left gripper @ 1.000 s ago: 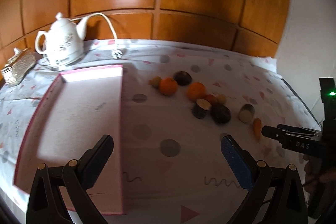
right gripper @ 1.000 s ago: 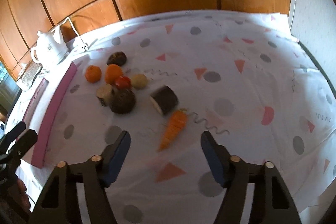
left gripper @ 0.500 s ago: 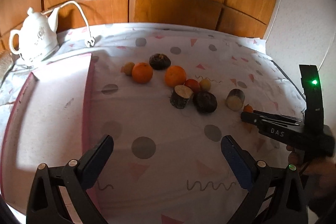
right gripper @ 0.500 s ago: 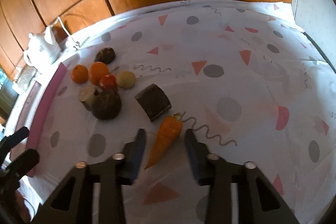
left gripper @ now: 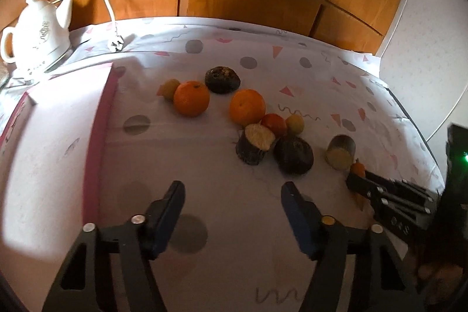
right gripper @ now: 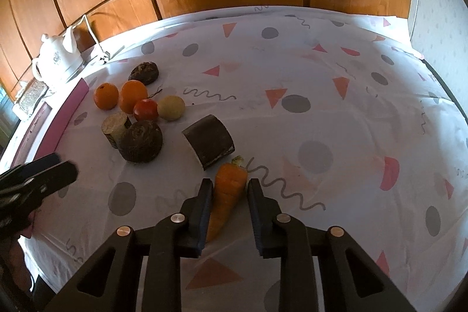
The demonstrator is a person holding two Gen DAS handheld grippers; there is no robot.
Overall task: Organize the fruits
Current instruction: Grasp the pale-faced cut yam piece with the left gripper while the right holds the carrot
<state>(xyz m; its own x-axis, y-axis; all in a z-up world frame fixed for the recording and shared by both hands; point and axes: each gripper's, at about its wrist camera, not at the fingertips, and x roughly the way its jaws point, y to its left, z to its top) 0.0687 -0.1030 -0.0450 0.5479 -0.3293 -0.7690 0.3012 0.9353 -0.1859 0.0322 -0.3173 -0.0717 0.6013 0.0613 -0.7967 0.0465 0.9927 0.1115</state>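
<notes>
An orange carrot (right gripper: 226,195) lies on the patterned tablecloth between the fingers of my right gripper (right gripper: 229,189); the left pad touches it, a small gap stays on the right. The right gripper also shows in the left wrist view (left gripper: 355,184) with the carrot tip (left gripper: 357,168) at its end. My left gripper (left gripper: 232,193) is open and empty above the cloth. Ahead lie two oranges (left gripper: 191,98) (left gripper: 247,106), a red tomato (left gripper: 273,123), a small yellow fruit (left gripper: 294,123), dark round roots (left gripper: 293,154) (left gripper: 222,79) and cut dark pieces (left gripper: 255,143) (left gripper: 340,151).
A pink-rimmed white tray (left gripper: 101,119) lies at the left. A white kettle (left gripper: 38,34) with a cord and plug (left gripper: 115,44) stands at the back left. Wooden panels rise behind the table. The table edge runs along the right (left gripper: 415,130).
My right gripper has moved forward around the carrot and its jaws have narrowed onto it. My left gripper has swung right toward the fruit pile and its jaws have narrowed somewhat.
</notes>
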